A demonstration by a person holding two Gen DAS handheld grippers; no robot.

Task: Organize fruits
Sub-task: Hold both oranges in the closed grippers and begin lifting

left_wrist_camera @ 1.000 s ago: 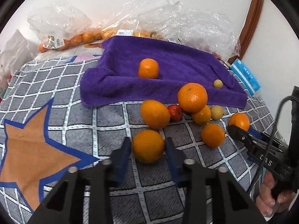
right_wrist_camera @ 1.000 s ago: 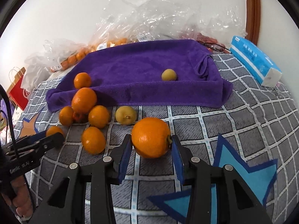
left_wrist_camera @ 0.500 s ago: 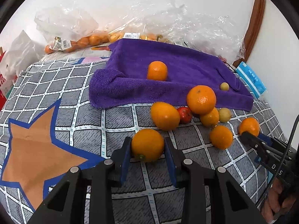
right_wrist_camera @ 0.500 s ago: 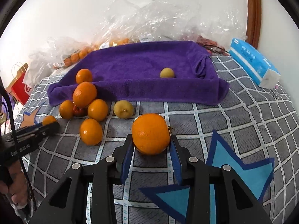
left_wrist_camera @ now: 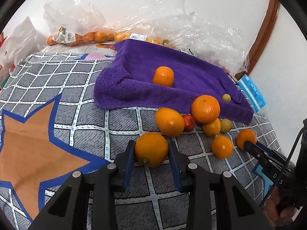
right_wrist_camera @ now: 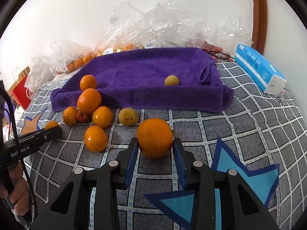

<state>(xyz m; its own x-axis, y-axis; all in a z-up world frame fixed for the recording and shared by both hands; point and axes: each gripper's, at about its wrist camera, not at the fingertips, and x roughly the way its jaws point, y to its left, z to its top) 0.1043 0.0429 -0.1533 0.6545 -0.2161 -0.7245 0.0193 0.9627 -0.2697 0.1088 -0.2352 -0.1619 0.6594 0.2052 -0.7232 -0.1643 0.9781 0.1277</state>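
Pinching an orange (left_wrist_camera: 151, 149) between its pads, the left gripper (left_wrist_camera: 152, 160) grips it just in front of the fruit pile (left_wrist_camera: 205, 118). Right of the pile, the right gripper (right_wrist_camera: 155, 153) is clamped on another orange (right_wrist_camera: 155, 137); whether either fruit is lifted is unclear. Behind the pile, the purple towel (right_wrist_camera: 145, 71) holds one orange (right_wrist_camera: 88, 82) and a yellow fruit (right_wrist_camera: 171, 80). Bagged fruit (left_wrist_camera: 86, 37) beyond is blurred by plastic.

Seven oranges (right_wrist_camera: 89, 100), two yellow fruits (right_wrist_camera: 128, 116), one red fruit (right_wrist_camera: 83, 117), one purple towel (right_wrist_camera: 138, 72), one blue tissue pack (right_wrist_camera: 257, 65)
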